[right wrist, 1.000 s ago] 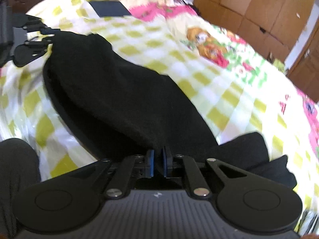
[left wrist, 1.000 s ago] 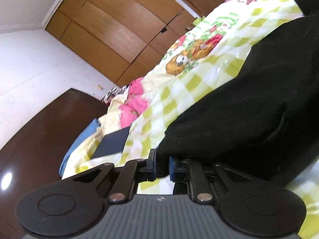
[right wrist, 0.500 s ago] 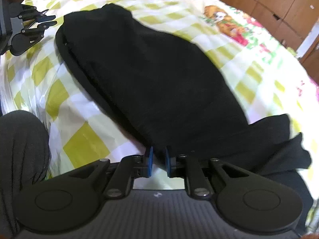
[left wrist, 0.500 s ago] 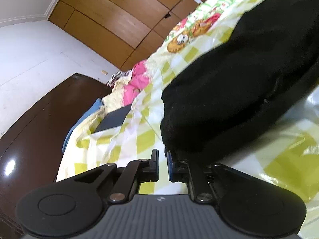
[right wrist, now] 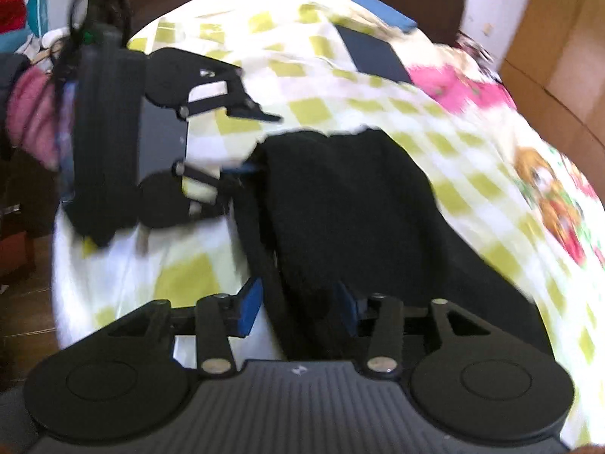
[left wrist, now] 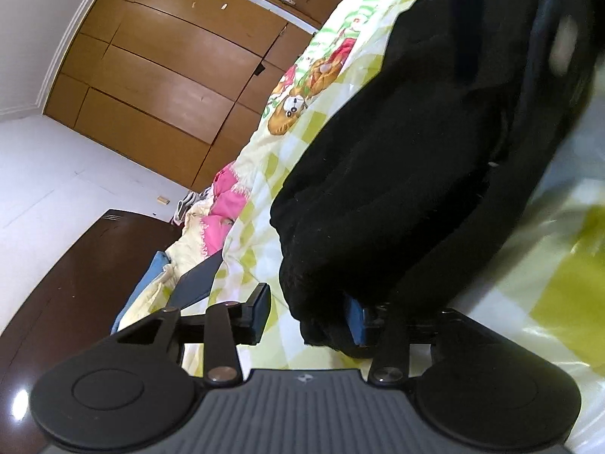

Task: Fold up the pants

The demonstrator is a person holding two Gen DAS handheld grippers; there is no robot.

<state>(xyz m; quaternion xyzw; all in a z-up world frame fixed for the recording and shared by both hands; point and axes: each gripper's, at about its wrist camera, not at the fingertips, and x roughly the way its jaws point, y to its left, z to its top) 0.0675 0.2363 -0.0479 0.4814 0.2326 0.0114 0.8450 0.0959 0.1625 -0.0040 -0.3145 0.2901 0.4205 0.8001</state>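
On left wrist view: black pants point(left wrist: 416, 159) lying heaped across checked bedspread point(left wrist: 559, 287), folded edge at near end, likely just laid down after a fold. Left gripper point(left wrist: 308, 312) spread wide, gripping nothing; left finger clear over bedspread, blue pad of right finger touching or half buried in cloth edge. Dark flat item point(left wrist: 196, 280) resting farther up bed, wooden wardrobe point(left wrist: 170, 75) behind

On right wrist view (blurred): pants point(right wrist: 359, 208) flat on bedspread point(right wrist: 302, 109), near end between spread fingers. Right gripper point(right wrist: 298, 310) wide apart, clamping nothing; cloth against or just beside right pad, cannot tell which. Left gripper point(right wrist: 249, 143) at far corner of pants, fingers parted, suggesting release
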